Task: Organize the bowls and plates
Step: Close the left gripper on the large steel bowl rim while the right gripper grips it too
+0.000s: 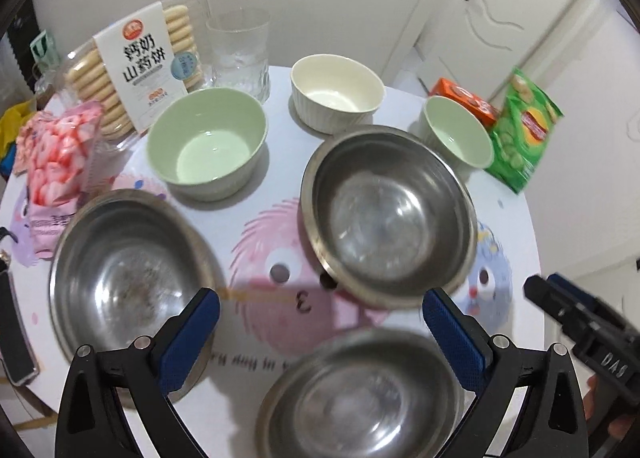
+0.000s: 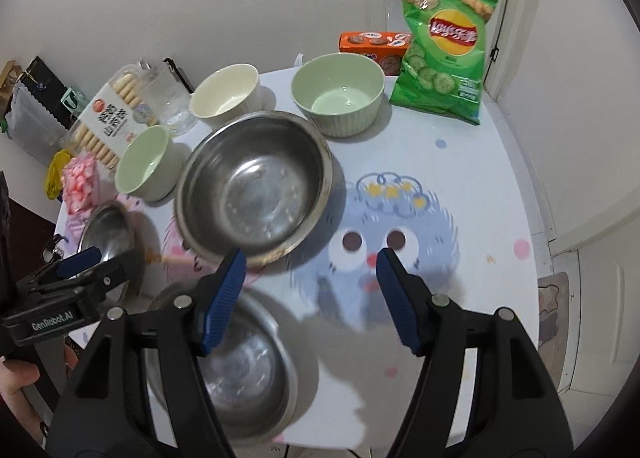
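Observation:
Three steel bowls sit on the round table: one in the middle (image 1: 390, 213) (image 2: 254, 185), one at the left (image 1: 128, 278) (image 2: 106, 230), one at the near edge (image 1: 360, 398) (image 2: 240, 362). Behind them stand a large green bowl (image 1: 206, 141) (image 2: 146, 165), a cream bowl (image 1: 336, 91) (image 2: 226, 93) and a smaller green bowl (image 1: 458, 129) (image 2: 338, 91). My left gripper (image 1: 320, 314) is open and empty above the near steel bowl. My right gripper (image 2: 310, 270) is open and empty, near the middle steel bowl's front rim.
A biscuit pack (image 1: 140, 69), a glass (image 1: 240, 49), a pink sweets bag (image 1: 56, 161), an orange box (image 1: 466, 99) and a green crisp bag (image 2: 444, 45) line the table's (image 2: 460, 298) back. A dark phone (image 1: 12, 334) lies at the left edge.

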Tool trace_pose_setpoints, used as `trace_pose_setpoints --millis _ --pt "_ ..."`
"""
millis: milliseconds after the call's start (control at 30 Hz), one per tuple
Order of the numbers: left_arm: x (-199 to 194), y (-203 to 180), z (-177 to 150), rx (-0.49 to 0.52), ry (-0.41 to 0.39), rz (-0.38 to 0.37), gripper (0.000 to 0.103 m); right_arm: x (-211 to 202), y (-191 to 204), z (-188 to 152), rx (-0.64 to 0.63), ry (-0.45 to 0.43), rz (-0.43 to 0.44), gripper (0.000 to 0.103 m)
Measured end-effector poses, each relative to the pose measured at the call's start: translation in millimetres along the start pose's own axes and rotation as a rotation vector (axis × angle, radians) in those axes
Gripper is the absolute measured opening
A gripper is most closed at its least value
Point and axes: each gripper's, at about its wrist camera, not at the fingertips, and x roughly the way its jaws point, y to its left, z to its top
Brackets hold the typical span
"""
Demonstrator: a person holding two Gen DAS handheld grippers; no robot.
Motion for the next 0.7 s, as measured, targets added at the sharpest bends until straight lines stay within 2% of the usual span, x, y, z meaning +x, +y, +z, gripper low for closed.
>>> trace_pose_setpoints --millis 167,400,500,667,700 --pt "32.4 0.2 14.8 -0.056 0.048 0.032 0.103 38.6 -11.1 22.3 0.037 0.078 0.025 0.069" --pt "59.2 1.4 22.2 -0.111 0.099 0.032 0.101 77.6 -18.3 39.3 0.072 0.162 0.058 0.068" --pt "68.3 1.6 25.1 -0.132 0.119 0.032 0.094 89.2 -20.2 43.6 0.084 0.188 0.071 0.068" --pt "82.0 2.2 29.5 -0.144 0.156 0.020 0.063 102.0 -21.6 47.3 0.078 0.227 0.074 0.068" --pt "84.8 2.1 31.0 -0.147 0.164 0.013 0.060 103.3 -22.0 47.8 0.079 0.231 0.077 0.068"
